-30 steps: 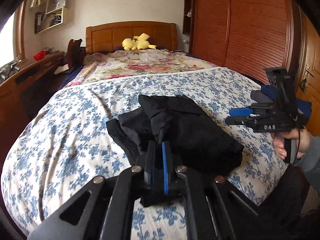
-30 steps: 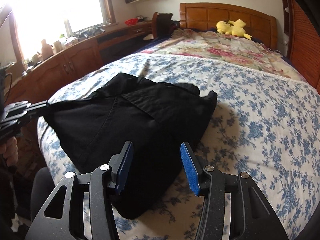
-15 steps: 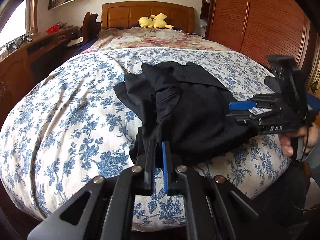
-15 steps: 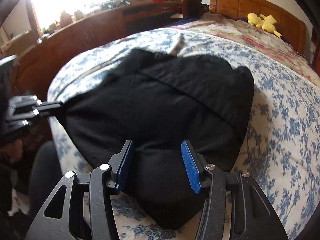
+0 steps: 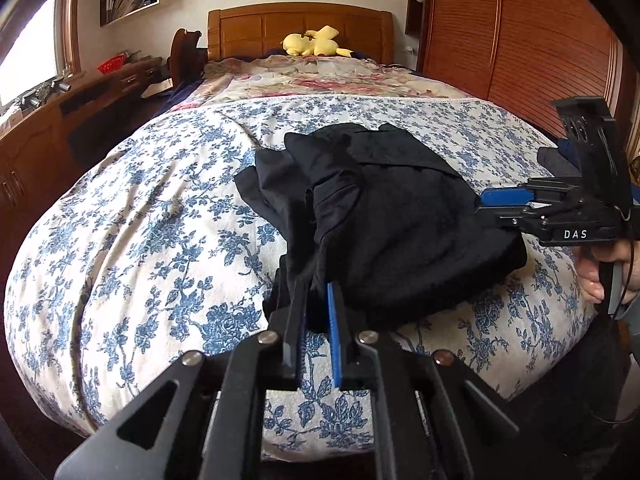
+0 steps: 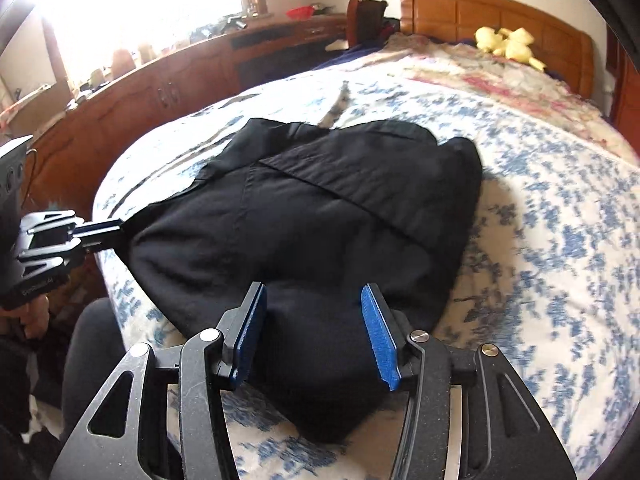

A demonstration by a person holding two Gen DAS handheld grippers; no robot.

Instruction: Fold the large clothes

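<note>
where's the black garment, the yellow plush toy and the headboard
black garment [image 6: 320,232], right wrist view, middle of the cloth
yellow plush toy [image 5: 312,42], left wrist view, its body
headboard [image 5: 248,30], left wrist view, left wooden panel

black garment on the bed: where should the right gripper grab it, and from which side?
Probably the near rounded fold of the black garment, the bulge between the right gripper's open jaws. Come in low from the foot of the bed, pads either side of it. The left gripper, jaws opening, has the left corner.
</note>
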